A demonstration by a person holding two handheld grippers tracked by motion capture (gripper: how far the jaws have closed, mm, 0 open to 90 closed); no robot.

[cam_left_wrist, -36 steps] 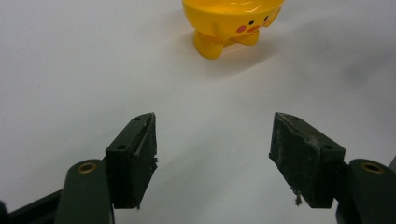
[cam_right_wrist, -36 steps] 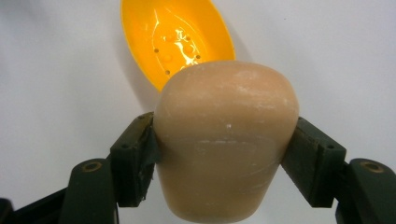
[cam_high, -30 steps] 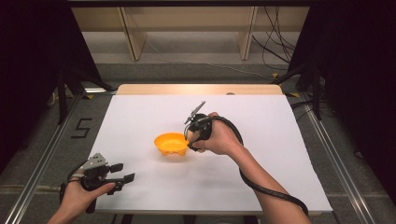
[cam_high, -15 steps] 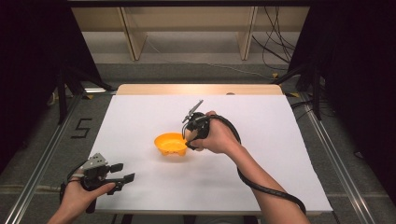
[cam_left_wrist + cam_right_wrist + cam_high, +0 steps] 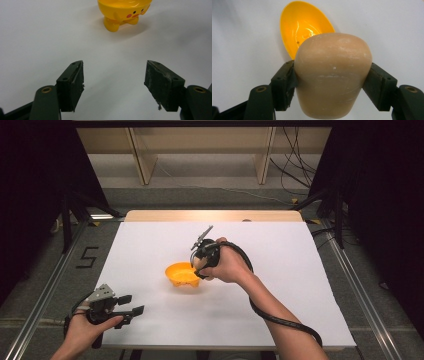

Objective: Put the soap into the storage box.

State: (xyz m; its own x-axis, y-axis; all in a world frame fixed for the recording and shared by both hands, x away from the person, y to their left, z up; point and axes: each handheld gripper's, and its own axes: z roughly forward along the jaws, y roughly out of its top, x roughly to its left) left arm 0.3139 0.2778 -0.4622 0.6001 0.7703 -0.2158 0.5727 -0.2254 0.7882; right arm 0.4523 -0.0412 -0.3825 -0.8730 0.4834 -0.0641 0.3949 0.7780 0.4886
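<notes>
The right gripper (image 5: 199,265) is clamped on a tan rounded block (image 5: 333,75), one jaw on each flank at the widest part of its body. In the high view the right hand (image 5: 227,266) holds it at the middle of the white table (image 5: 280,250), just right of the yellow bowl (image 5: 182,274) and touching or nearly touching its rim; which of the two cannot be told. In the right gripper view the block hangs in front of the bowl's open mouth, so it appears positioned for placing inside.

The block has a matte, faintly scuffed surface and shows no visible dent under the jaws, which suggests a stiff, fairly light item with adequate friction. Its sides taper toward the lower end, so a grip below the widest band would likely slip; the present hold on the flanks looks correct.

The bowl is glossy plastic, shaped as a chick with small feet and a painted face, as the left gripper view shows. It is probably light and liable to slide or tip if nudged at the rim.

The left gripper (image 5: 131,304) rests at the near left edge of the table, jaws spread wide and empty, well apart from the bowl.
</notes>
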